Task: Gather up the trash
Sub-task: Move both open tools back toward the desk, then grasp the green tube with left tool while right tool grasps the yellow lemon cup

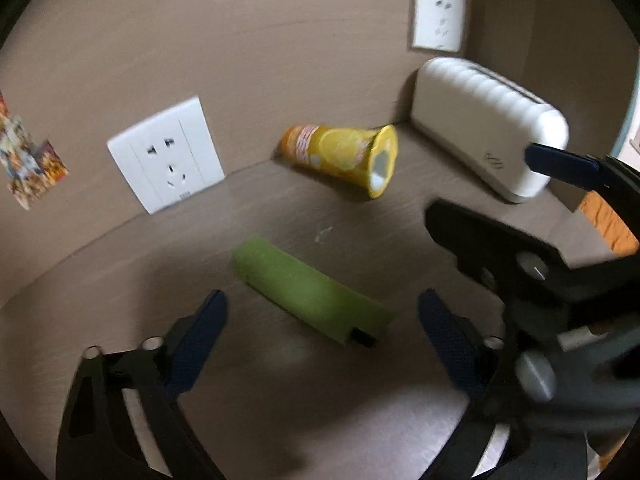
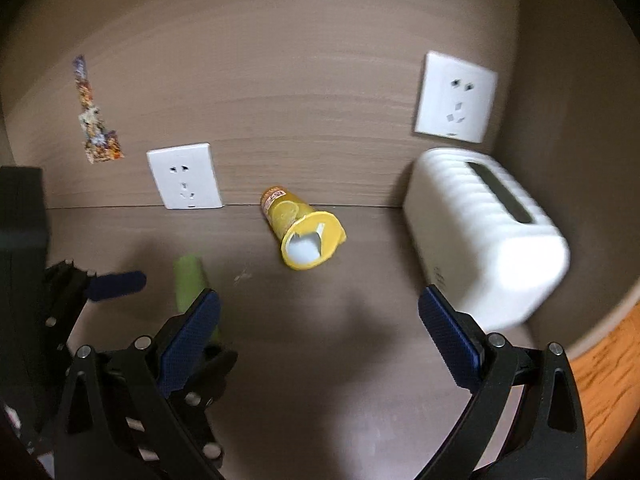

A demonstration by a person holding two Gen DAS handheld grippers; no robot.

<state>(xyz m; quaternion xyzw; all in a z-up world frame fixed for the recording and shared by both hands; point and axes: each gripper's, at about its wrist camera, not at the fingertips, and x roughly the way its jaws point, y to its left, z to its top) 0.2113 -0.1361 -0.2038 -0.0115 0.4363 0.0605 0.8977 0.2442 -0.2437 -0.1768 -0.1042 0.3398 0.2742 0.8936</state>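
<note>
Left gripper (image 1: pixel 322 312) wide, empty, above green wrapper (image 1: pixel 310 294); right gripper (image 2: pixel 320 310) wide, empty.

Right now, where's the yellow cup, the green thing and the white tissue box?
yellow cup (image 2: pixel 308 236): right wrist view, on its torn lid.
green wrapper (image 1: pixel 308 294): left wrist view, on its middle.
white tissue box (image 2: pixel 480 232): right wrist view, on its ribbed top.

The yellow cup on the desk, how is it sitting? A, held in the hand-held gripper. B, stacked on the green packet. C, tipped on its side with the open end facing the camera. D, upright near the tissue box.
C: the yellow cup lies on its side on the desk, its torn open end toward the camera, touching nothing else.
</note>
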